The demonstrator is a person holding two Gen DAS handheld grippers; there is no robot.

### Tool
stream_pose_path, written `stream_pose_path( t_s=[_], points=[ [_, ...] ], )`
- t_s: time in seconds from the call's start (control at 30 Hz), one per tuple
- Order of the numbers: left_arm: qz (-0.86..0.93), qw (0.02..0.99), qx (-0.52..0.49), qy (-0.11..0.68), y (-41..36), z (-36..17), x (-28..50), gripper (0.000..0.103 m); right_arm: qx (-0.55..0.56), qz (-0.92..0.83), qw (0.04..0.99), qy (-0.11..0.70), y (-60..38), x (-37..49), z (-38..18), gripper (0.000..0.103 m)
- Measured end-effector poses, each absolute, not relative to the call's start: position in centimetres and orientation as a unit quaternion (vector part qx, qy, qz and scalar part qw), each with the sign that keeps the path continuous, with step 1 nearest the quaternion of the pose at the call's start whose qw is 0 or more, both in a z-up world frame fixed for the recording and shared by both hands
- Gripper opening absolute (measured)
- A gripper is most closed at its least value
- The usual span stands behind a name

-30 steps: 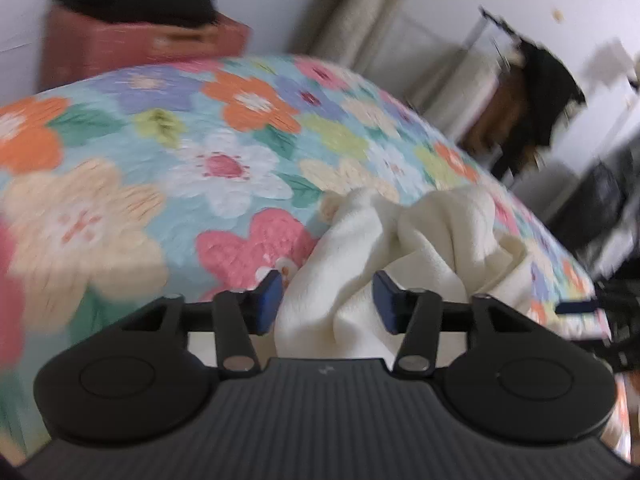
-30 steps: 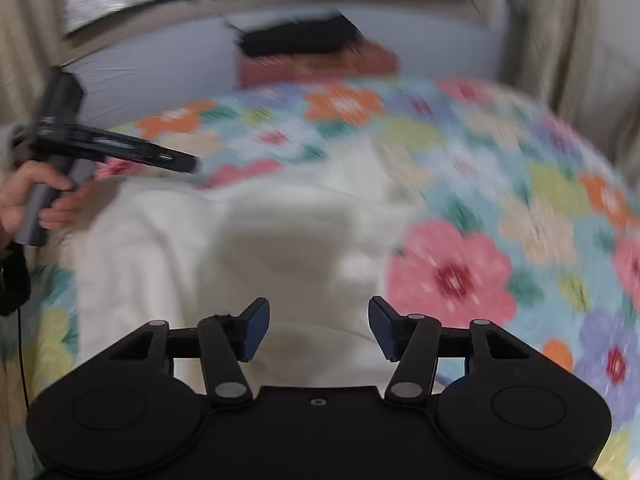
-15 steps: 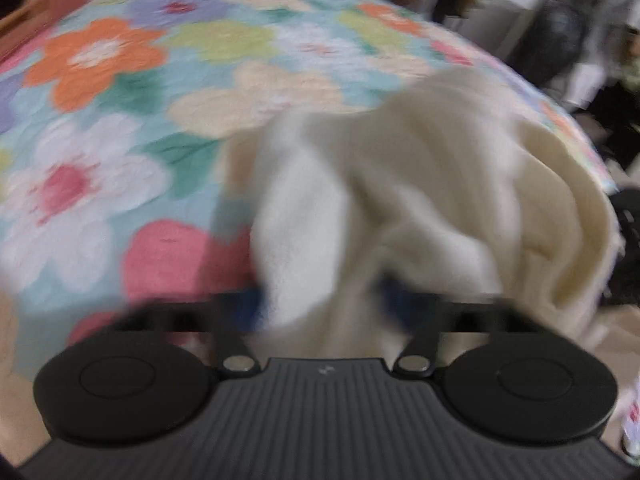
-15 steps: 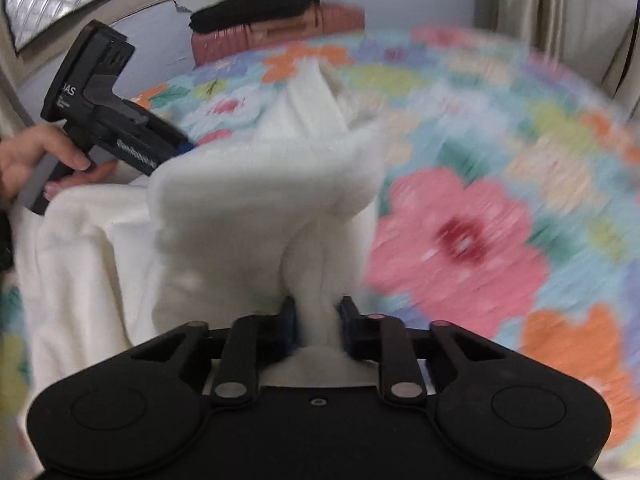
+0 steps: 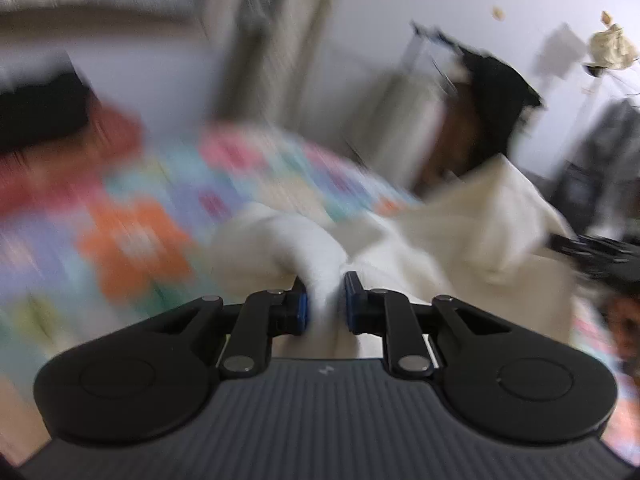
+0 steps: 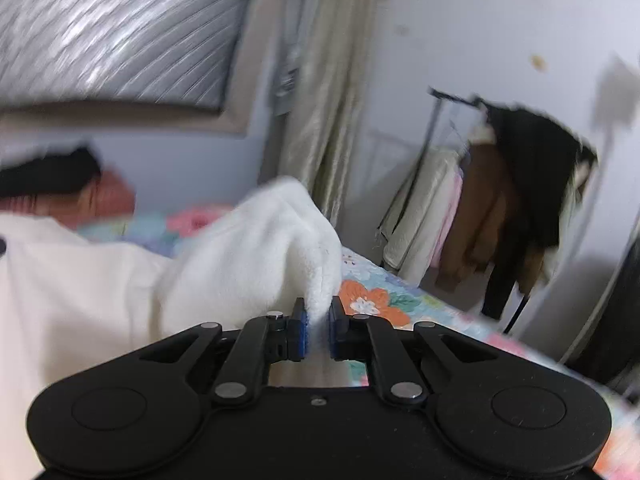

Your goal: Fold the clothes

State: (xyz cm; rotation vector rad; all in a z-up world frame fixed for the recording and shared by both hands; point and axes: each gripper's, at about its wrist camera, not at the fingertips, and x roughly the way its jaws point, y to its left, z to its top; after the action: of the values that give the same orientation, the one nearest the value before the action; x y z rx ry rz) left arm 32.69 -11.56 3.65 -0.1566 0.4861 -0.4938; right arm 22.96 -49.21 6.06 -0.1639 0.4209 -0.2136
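The bed with its quilted cover of big orange, pink and pale blue flowers fills the low ground of both views, badly smeared in the left one. Over it lies the task's thing, a cream, fleecy soft garment: its bulk spreads toward nine o'clock in the right view, while in the left view it runs from the centre out to three o'clock, where a raised peak of it stands.

The left tool is pinching a thick roll of that fleece between its blue pads. The right tool has a narrower fold between its pads, and its jaws are closing on it at this moment; the cloth rises from there to a peak at twelve o'clock.

The step in hand looks like lifting one edge by two points to carry it across. To do it well, both tools should travel at one height and one pace, with the span between them drawn just taut, so the crease falls straight. The blur leaves me unsure, but the left hold seems to gather more than one layer; if so, that side may drag spare cloth along and spoil the fold. Lay the edge down flat before letting go.
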Motion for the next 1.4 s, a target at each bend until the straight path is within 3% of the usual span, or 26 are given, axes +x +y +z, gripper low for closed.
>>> stream_pose_path(
  t_s=[0.03,0.07,0.1,0.13,0.3,0.5,0.63,0.97,1.03,1.1,1.17,1.4],
  points=[
    [-0.199,0.954,-0.055,0.218,-12.4,3.1,32.7,0.029,-0.074,-0.118,0.967,0.214,-49.9,23.6,5.6,0.015],
    [-0.164,0.961,-0.028,0.221,-13.3,2.0,33.1,0.055,-0.072,-0.141,0.962,0.222,-50.4,24.0,4.8,0.029],
    [-0.143,0.959,-0.003,0.247,-14.0,1.0,33.6,0.066,-0.068,-0.171,0.957,0.226,-50.9,24.1,4.1,0.046],
    [-0.119,0.949,0.023,0.291,-14.7,-0.3,34.1,0.07,-0.059,-0.198,0.95,0.233,-51.3,23.9,3.3,0.052],
    [-0.137,0.913,-0.012,0.385,-12.1,-3.6,29.5,0.07,0.083,-0.15,0.946,0.276,-53.1,20.2,0.9,0.054],
    [-0.16,0.904,-0.063,0.391,-9.3,-2.9,20.4,0.071,0.184,-0.069,0.935,0.296,-52.2,11.6,-0.3,0.054],
    [-0.187,0.893,-0.104,0.395,-9.0,-3.1,15.3,0.073,0.194,-0.036,0.935,0.293,-51.5,5.5,0.9,0.055],
    [-0.255,0.884,-0.049,0.388,-13.6,-1.4,6.0,0.073,0.144,0.015,0.913,0.382,-50.9,-6.4,5.2,0.057],
    [-0.259,0.884,-0.039,0.387,-14.3,-1.2,4.3,0.073,0.154,0.027,0.906,0.394,-50.7,-8.5,5.3,0.059],
    [-0.276,0.874,-0.043,0.396,-15.1,-1.3,2.6,0.073,0.162,0.035,0.899,0.405,-50.5,-10.6,5.2,0.069],
    [-0.291,0.867,-0.035,0.402,-16.1,-1.3,1.2,0.073,0.152,0.03,0.898,0.412,-50.1,-11.8,4.1,0.073],
    [-0.312,0.85,-0.005,0.425,-20.0,-2.2,-3.0,0.078,0.183,0.04,0.849,0.494,-49.0,-16.3,-3.4,0.073]
  ],
)
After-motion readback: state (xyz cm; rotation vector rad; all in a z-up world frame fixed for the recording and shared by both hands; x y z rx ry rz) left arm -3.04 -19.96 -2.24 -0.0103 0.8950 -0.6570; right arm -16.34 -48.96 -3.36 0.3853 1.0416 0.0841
